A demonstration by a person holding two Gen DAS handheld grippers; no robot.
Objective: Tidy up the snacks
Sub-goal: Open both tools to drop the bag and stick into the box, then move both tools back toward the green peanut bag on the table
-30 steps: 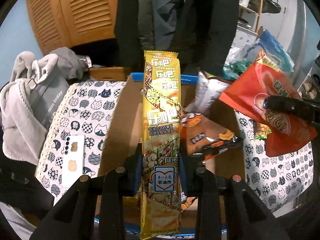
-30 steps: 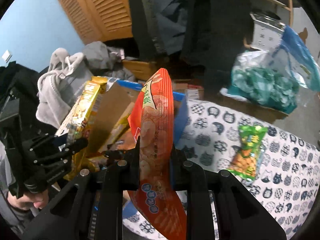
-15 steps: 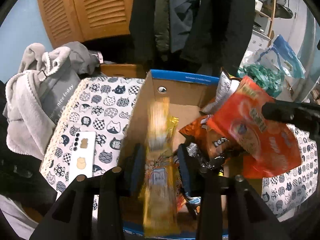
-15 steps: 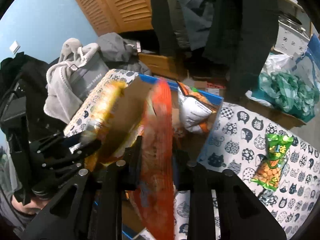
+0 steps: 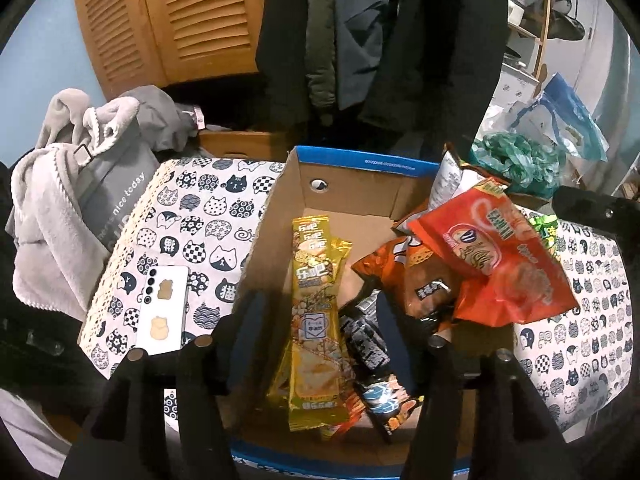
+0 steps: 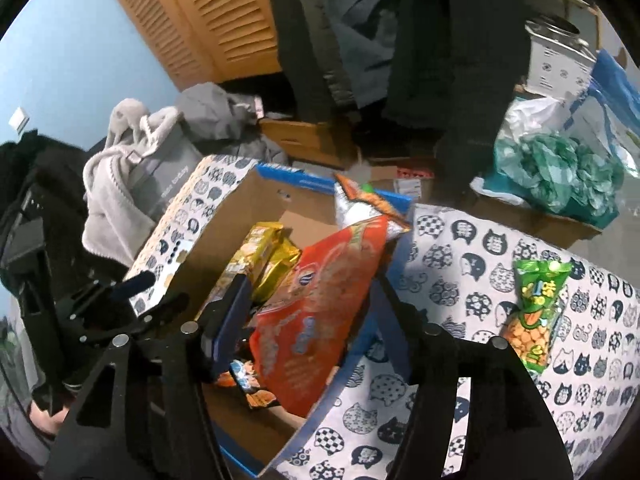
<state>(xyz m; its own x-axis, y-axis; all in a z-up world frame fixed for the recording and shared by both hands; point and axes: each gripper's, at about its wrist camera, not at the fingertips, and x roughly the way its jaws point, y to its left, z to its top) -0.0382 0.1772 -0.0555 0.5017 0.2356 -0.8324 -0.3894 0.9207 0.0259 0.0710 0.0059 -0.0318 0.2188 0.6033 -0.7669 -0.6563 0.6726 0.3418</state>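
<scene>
- Left tongs (image 5: 316,316) have just been opening, gripping nothing; the yellow packet (image 5: 314,312) lies in the cardboard box (image 5: 356,184).
- Right tongs (image 6: 312,304), likewise just opening, stand clear of the red bag (image 6: 320,304) resting on the box.

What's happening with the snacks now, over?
Both tongs, left and right, just opened, empty. Yellow pack and red bag in box. Green bag outside.
</scene>
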